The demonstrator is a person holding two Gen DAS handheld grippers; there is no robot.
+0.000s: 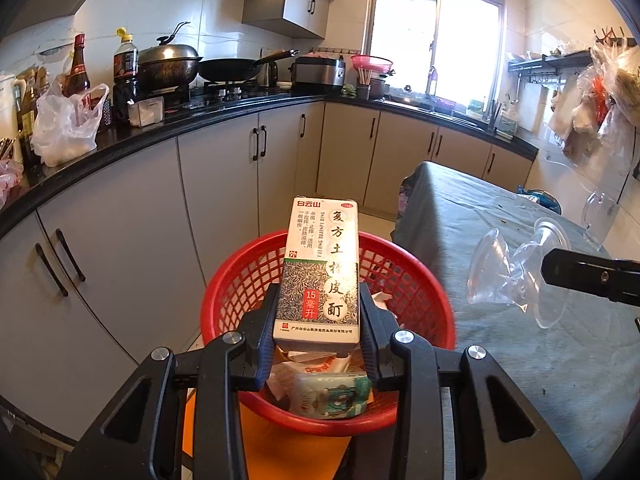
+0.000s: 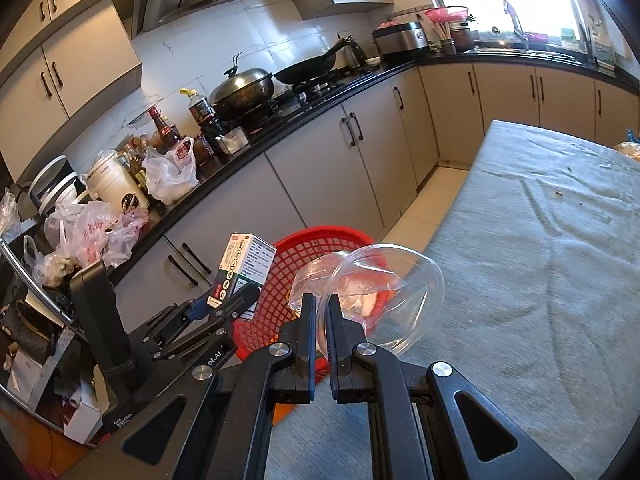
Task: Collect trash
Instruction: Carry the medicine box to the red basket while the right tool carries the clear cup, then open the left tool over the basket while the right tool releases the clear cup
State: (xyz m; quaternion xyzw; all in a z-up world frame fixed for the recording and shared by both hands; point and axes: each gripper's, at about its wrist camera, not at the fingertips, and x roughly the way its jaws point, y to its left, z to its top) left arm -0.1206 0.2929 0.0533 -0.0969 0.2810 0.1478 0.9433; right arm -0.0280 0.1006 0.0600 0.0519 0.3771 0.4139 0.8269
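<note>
My left gripper [image 1: 320, 300] is shut on a white and green medicine box [image 1: 322, 272] and holds it upright over a red mesh basket [image 1: 224, 300] that has paper scraps and a wipes packet in it. The box [image 2: 244, 264] and the basket [image 2: 276, 292] also show in the right wrist view. My right gripper [image 2: 319, 304] is shut on a crumpled clear plastic cup [image 2: 384, 280], held above the table edge next to the basket. The cup [image 1: 516, 276] and a right finger [image 1: 592, 276] show at the right of the left wrist view.
A table with a grey cloth [image 1: 500, 248] stands right of the basket. A black kitchen counter [image 1: 224, 116] with grey cupboards curves round the left and back, carrying bottles, bags, a wok and pans. Plastic bags [image 1: 600, 108] hang on the right wall.
</note>
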